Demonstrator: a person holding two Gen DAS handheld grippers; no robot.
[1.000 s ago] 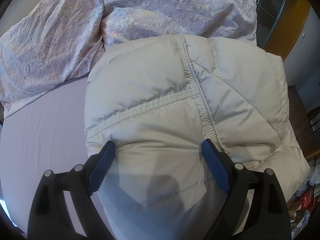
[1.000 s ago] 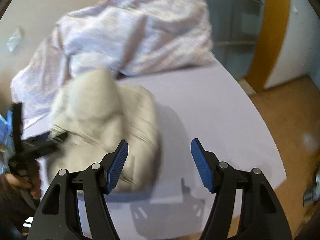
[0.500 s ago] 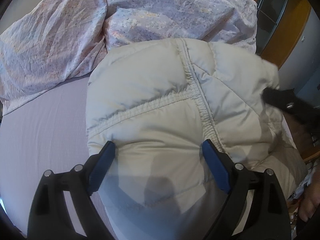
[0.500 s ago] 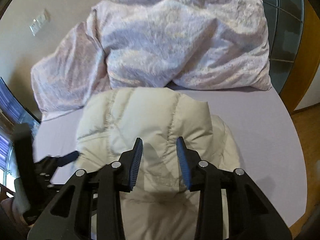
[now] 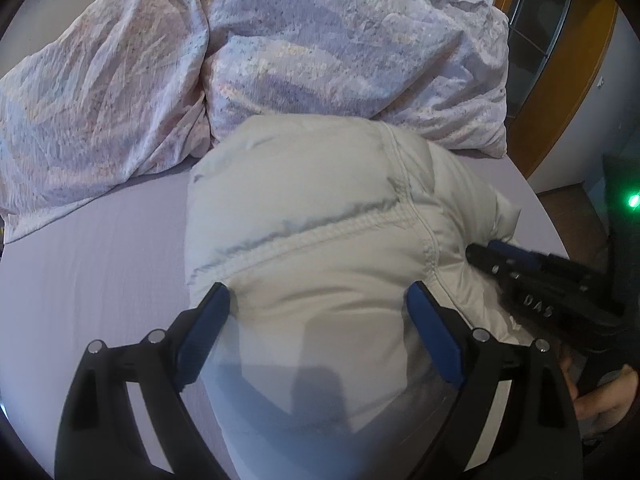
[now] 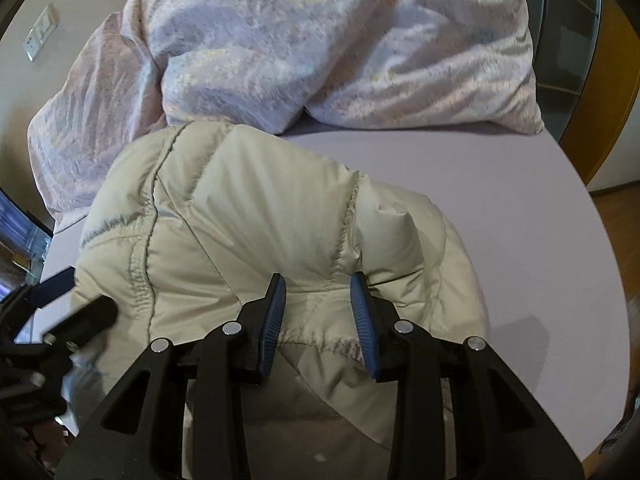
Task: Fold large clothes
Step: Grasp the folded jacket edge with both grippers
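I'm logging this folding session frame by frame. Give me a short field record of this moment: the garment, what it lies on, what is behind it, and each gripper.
garment: cream puffer jacket, bundled into a puffy mound
surface: lilac bed sheet, jacket lying on it
behind: crumpled patterned duvet, touching the jacket's far edge
left gripper: jaws wide, straddling the jacket's near part; grip not clear
right gripper: jaws have just been closing, a fold of jacket between the pads; seen at the jacket's right side in the left wrist view
fold state: not yet flat or squared

The jacket [image 5: 320,216] lies on the bed [image 5: 100,248], duvet [image 5: 280,48] behind it.
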